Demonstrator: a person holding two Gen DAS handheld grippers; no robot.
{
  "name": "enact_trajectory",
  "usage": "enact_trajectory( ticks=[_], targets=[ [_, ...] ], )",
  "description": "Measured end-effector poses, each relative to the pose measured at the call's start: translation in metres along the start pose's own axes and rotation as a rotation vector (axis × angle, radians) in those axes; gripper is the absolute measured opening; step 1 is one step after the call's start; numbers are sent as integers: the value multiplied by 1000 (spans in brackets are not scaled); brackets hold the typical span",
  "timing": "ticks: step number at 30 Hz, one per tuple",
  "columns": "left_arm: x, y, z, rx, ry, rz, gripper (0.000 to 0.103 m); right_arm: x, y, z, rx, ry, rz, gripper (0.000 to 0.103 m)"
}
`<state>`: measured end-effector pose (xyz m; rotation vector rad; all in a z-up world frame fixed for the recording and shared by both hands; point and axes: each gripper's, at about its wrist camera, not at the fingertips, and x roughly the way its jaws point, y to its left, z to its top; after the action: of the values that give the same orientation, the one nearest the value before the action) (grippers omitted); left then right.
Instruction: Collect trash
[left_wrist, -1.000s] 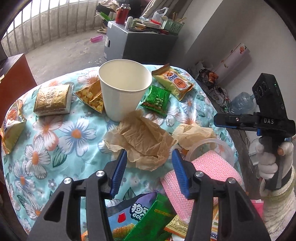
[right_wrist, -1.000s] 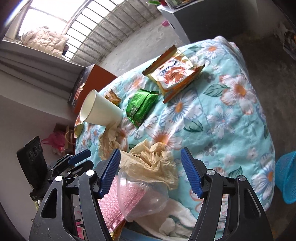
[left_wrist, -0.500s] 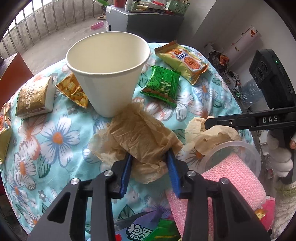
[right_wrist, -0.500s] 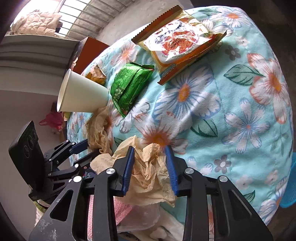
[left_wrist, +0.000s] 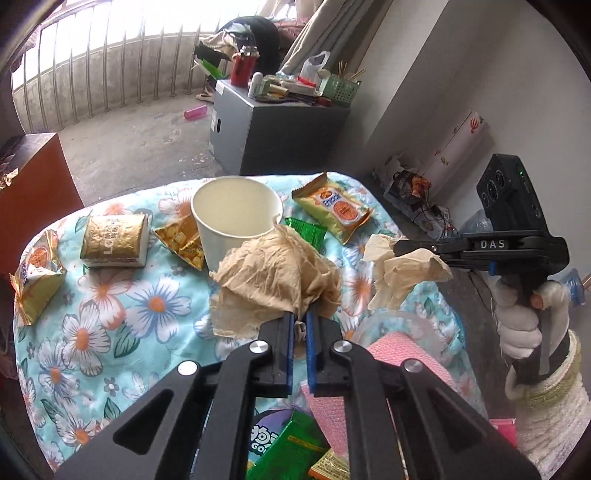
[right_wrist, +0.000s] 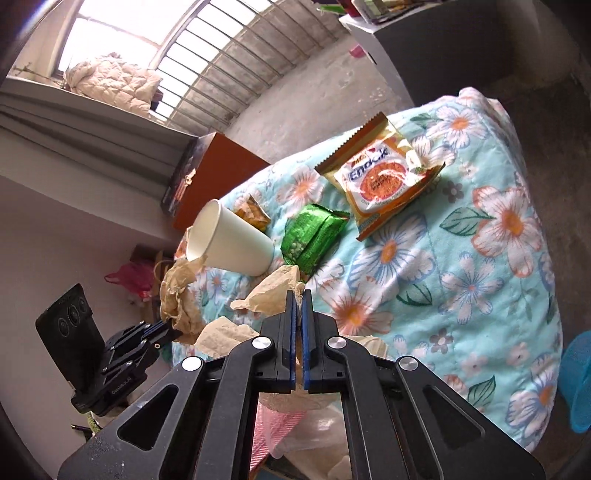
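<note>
Two crumpled brown paper napkins hang lifted above the floral cloth (left_wrist: 110, 295). My left gripper (left_wrist: 300, 314) has its jaws closing tight on the larger napkin (left_wrist: 277, 273), which hangs just in front of the white paper cup (left_wrist: 236, 218). In the right wrist view the left gripper (right_wrist: 173, 330) and that napkin (right_wrist: 177, 295) sit low beside the cup (right_wrist: 229, 243). My right gripper (right_wrist: 298, 293) has its jaws closing on the paler napkin (right_wrist: 266, 291). The left wrist view shows it (left_wrist: 397, 245) from the side, a gloved hand on its handle, with the napkin (left_wrist: 406, 271) dangling.
Snack packets lie around the cup: an orange one (left_wrist: 332, 208), a green one (left_wrist: 306, 229), a gold one (left_wrist: 112, 240). Pink bubble wrap (left_wrist: 406, 354) in a clear bowl lies near me. A blue basket (right_wrist: 580, 384) stands on the floor, right. A grey cabinet (left_wrist: 277, 136) stands behind.
Both grippers dropped onto the napkins, shut on them and then rose, lifting each napkin off the cloth. The cup and packets stayed put.
</note>
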<state>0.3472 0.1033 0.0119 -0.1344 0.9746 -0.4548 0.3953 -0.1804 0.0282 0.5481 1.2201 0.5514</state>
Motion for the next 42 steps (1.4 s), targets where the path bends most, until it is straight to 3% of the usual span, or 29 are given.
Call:
enact_trajectory(
  ticks=[7, 11, 15, 20, 24, 28, 29, 33, 38, 42],
  targets=[
    [-105, -12, -34, -6, -158, -111, 5, -63, 59, -24, -97, -127, 57, 1],
    [-156, -16, -84, -24, -193, -139, 5, -93, 101, -67, -194, -179, 108, 1],
    [-183, -14, -149, -56, -168, -115, 5, -95, 132, -123, -264, -181, 158, 1],
    [-182, -8, -233, -140, -97, -99, 5, -69, 151, -191, -284, -129, 183, 1],
    [-163, -14, -286, -84, -40, 41, 7, -41, 161, -237, -279, -82, 176, 1],
    [-135, -9, -320, -100, 44, 42, 23, -5, 173, -262, -298, -33, 128, 1],
    [-133, -6, -325, -122, 53, 30, 31, 4, 177, -265, -304, -21, 122, 1],
    [-150, 5, -341, -197, -18, -44, 59, 34, 197, -281, -358, 8, 95, 1],
    [-176, 14, -358, -215, -63, -69, 61, 73, 214, -301, -439, 27, 42, 1],
    [-196, 23, -373, -246, -97, -85, 61, 105, 209, -314, -489, 51, -71, 1]
  ],
)
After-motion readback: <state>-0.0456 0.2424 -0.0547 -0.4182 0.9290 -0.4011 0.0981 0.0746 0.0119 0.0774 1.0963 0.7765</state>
